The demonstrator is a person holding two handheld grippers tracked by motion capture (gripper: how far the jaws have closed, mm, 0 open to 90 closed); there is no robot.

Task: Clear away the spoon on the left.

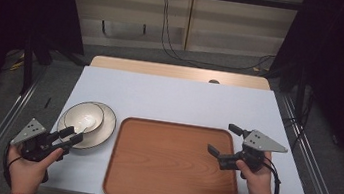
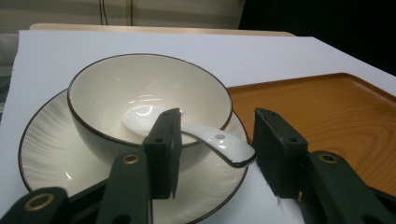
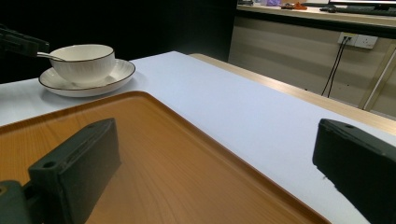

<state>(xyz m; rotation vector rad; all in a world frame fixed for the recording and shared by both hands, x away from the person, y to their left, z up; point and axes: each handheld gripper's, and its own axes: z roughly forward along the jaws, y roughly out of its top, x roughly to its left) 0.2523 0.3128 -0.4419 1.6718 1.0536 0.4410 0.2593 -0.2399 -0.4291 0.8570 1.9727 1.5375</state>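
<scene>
High view has my left gripper low at the near-left of the white table, held level, fingers pointing right and away toward the dishes, my hand wrapped round its body from below. The fingers are partly open, and the left gripper view shows the handle end of the white ceramic soup spoon sitting between them. One pad is right up against the handle, the other pad has a small gap to the handle tip, so I'm not clamped on it yet.

The spoon's scoop lies inside the white round bowl with a dark rim, and its handle pokes out over the rim toward me. The bowl stands on a white ribbed plate with a dark rim, just left of the big rectangular wooden tray, near it but not touching as far as I can tell.

My right gripper hovers over the tray's right edge, also about level, pointing left across the tray, my hand in a plaid cuff gripping it from below. Its fingers stand wide apart with nothing in them; the right gripper view shows tray and table between them, with the bowl and plate far off.

Count: one spoon, one bowl, one plate, one tray, two grippers.
</scene>
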